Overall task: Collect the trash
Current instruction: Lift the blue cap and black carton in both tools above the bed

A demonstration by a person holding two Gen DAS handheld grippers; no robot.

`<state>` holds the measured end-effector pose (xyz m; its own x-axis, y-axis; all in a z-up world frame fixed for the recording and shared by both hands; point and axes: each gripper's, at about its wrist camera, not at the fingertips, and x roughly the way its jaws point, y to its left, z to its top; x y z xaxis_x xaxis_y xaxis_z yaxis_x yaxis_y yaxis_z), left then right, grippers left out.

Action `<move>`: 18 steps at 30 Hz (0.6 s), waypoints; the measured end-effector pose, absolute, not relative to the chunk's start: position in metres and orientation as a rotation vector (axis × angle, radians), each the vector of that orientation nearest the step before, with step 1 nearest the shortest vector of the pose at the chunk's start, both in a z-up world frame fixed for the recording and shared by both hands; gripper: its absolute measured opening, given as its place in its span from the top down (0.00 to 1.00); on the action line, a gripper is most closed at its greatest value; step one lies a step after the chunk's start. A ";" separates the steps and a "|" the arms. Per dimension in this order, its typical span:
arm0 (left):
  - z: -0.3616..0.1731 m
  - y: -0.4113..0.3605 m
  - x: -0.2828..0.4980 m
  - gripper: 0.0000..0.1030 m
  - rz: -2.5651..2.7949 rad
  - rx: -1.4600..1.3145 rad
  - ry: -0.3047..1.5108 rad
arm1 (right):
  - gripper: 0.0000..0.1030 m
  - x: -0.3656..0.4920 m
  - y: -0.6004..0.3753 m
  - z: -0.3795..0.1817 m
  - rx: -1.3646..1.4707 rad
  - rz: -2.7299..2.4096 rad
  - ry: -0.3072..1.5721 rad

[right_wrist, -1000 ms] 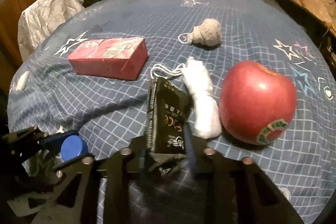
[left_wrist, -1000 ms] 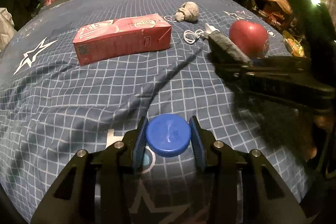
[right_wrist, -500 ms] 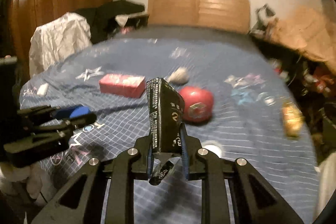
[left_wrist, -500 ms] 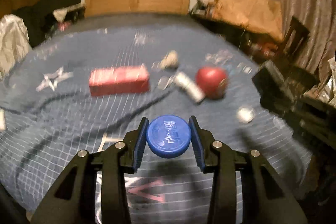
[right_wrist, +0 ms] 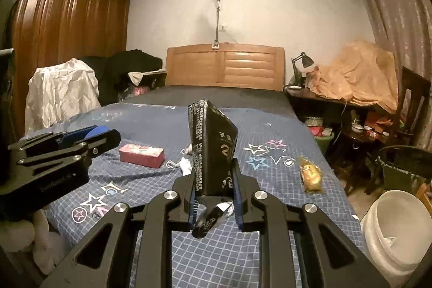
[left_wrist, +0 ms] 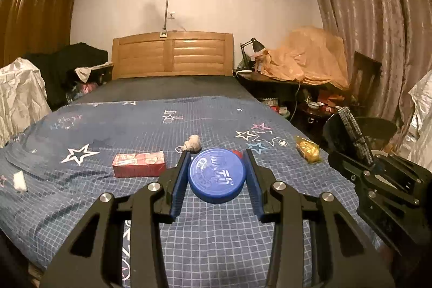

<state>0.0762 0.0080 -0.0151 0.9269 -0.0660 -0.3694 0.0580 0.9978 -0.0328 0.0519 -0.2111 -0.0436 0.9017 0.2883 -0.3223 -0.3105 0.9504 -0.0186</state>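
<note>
The left gripper (left_wrist: pixel 216 176) clamps a blue bottle cap (left_wrist: pixel 216 176) edge-on between its pads, so the disc cannot slip; the right gripper (right_wrist: pixel 213 192) pinches a flattened black carton (right_wrist: pixel 211 150) near its base, upright. Both hang above the bed (left_wrist: pixel 243 228), likely bound for the dark bin (right_wrist: pixel 405 166) beside it, leaving the red box (left_wrist: pixel 139 164) and yellow wrapper (left_wrist: pixel 307 149) lying there.

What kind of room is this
A bedroom, most likely: a bed with a wooden headboard, a tall wardrobe against the wall, and a desk lamp on the cluttered side table.
</note>
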 end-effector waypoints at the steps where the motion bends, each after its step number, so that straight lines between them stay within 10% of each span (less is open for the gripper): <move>1: -0.014 0.006 0.075 0.63 -0.064 -0.017 0.378 | 0.79 0.048 -0.215 -0.041 -0.068 0.307 0.319; 18: -0.019 0.000 0.078 0.63 -0.073 -0.013 0.413 | 0.79 0.042 -0.221 -0.034 -0.066 0.305 0.324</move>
<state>0.0782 0.0002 -0.0192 0.9132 -0.0738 -0.4008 0.0685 0.9973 -0.0276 0.0422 -0.2206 -0.0343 0.9027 0.2846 -0.3228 -0.3056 0.9520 -0.0151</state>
